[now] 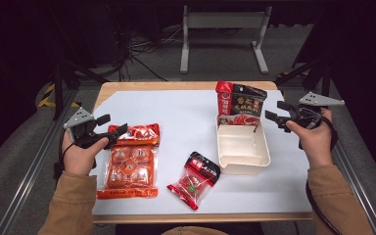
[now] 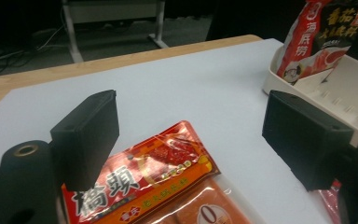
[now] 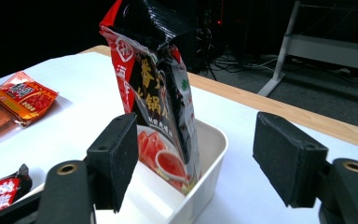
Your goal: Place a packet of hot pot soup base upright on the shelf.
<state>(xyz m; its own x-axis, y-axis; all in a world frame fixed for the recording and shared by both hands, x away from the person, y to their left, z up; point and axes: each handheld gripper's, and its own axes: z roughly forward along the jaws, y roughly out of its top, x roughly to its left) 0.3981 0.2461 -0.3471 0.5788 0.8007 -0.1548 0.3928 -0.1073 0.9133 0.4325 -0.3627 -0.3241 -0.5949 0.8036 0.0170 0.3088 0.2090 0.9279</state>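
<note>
— On the white table (image 1: 186,122), what do your grippers hold?
— Nothing: your left gripper (image 1: 111,131) gapes over the orange pack (image 1: 129,166), your right gripper (image 1: 273,117) gapes beside the tray (image 1: 242,147).
— And from the right gripper view?
— The pouch (image 3: 161,98) stands upright in the tray; dark room behind.

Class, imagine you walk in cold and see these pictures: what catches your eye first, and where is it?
The red-and-black pouch standing upright at the far end of the cream bin, right of centre, stands out first. Next comes the large orange snack pack lying flat at the table's left, with the open left tool hovering over its top edge. A small red-and-black packet lies near the front edge, and the open right tool waits beside the bin.
</note>
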